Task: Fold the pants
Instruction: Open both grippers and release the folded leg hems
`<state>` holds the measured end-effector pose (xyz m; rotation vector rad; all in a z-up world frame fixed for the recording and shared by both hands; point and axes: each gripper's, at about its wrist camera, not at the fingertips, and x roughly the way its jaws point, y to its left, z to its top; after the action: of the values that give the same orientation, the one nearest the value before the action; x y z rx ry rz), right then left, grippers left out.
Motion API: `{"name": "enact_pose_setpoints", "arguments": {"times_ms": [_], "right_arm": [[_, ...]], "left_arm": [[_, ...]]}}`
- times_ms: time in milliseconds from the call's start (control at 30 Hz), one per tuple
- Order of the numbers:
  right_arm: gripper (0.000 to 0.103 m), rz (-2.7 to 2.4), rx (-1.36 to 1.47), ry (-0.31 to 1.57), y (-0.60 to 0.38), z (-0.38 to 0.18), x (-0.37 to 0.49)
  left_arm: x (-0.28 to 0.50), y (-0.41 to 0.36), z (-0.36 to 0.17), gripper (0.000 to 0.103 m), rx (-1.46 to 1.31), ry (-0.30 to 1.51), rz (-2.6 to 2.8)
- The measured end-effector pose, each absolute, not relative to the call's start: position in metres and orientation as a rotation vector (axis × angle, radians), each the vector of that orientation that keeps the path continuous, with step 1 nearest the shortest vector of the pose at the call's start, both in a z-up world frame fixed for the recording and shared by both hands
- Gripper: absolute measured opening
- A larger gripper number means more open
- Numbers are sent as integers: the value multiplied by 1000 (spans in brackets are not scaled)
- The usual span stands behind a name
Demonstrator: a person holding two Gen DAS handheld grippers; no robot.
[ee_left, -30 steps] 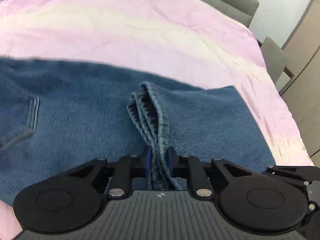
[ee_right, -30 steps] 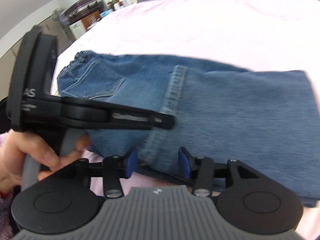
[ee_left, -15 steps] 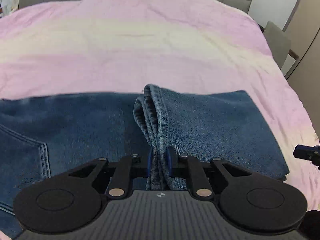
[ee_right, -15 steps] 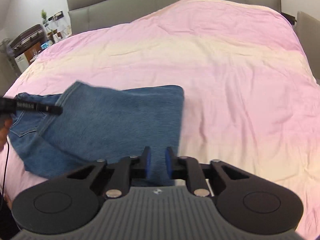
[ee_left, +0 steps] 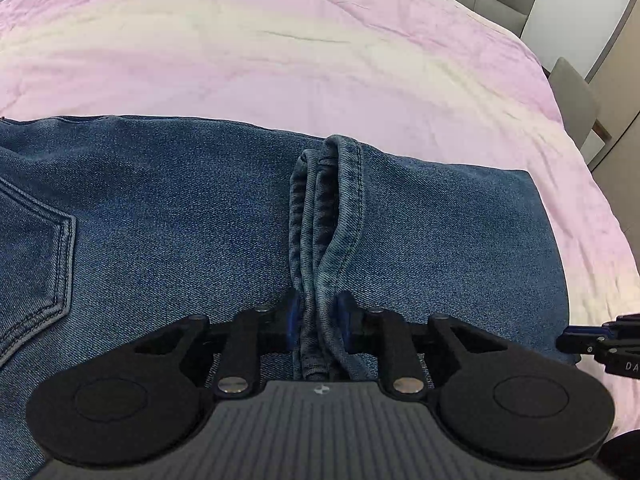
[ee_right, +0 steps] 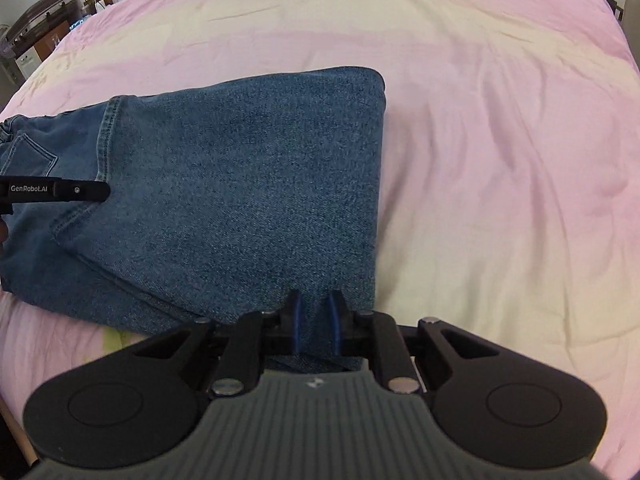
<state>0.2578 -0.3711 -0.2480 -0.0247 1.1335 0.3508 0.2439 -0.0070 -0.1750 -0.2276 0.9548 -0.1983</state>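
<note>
The pants (ee_right: pixel 248 184) lay flat on the pink bedspread (ee_right: pixel 500 140), folded over so the leg ends rested on the seat part near the back pocket (ee_left: pixel 36 264). The fold made a neat edge on the side away from the pocket.

The left gripper (ee_left: pixel 319 322) pinched the bunched leg hems (ee_left: pixel 324 216), and its jaws had just been opening a little, with the hems between them. The right gripper (ee_right: pixel 314 326) had its jaws almost together on a small tuck of denim at the near edge by the fold; the cloth sat between the pads, so it looked like a light pinch.

The step in hand looked like setting the folded part down. To do it well, both hands should lower the cloth until it lies flat, line the hems up straight across the seat, then let go gently so nothing gets dragged. The hems stood up in a ridge, so they may need a pat down.

A second before, the right gripper was wide open over the hem near the left one. Now it was at the fold end, and the pants lay flatter.
</note>
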Motion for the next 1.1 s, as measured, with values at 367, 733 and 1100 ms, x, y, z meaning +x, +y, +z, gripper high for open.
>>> {"name": "enact_pose_setpoints", "arguments": {"times_ms": [367, 733, 1100], "right_arm": [[3, 266, -132, 1009, -352, -209, 352], [2, 204, -172, 1178, -333, -278, 413], [24, 245, -335, 1098, -303, -230, 398]], "left_arm": [[252, 1, -176, 24, -262, 985, -211], [259, 12, -182, 27, -298, 1005, -243], [235, 27, -163, 50, -267, 965, -222]]}}
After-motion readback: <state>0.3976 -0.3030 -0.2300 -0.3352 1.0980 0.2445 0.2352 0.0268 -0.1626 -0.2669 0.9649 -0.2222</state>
